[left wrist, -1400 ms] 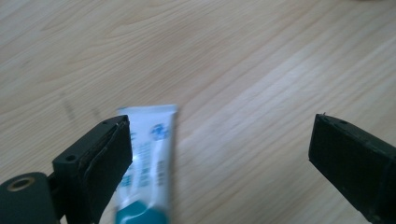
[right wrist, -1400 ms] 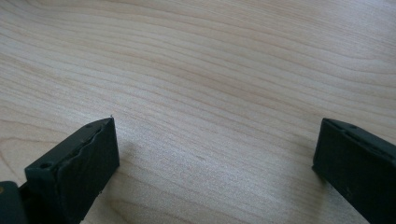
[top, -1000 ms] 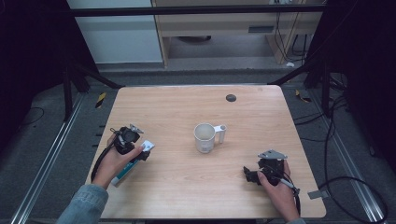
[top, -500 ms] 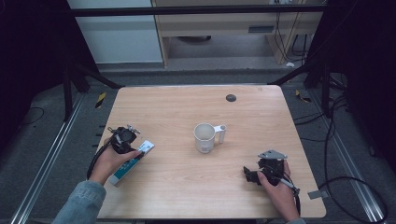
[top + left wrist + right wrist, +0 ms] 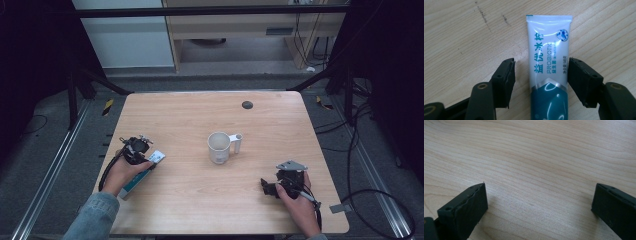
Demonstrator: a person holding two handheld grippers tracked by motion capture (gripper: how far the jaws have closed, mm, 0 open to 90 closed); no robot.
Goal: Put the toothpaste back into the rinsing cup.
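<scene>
A white and teal tube (image 5: 549,75) lies flat on the wooden table (image 5: 190,120) near its left edge. The left gripper (image 5: 541,80) straddles the tube, jaws open on either side. A white mug (image 5: 220,147) stands mid-table. The right gripper (image 5: 275,186) rests near the front right, jaws spread wide over bare wood.

toothpaste tube (image 5: 549,75) bottom cut off by frame
</scene>
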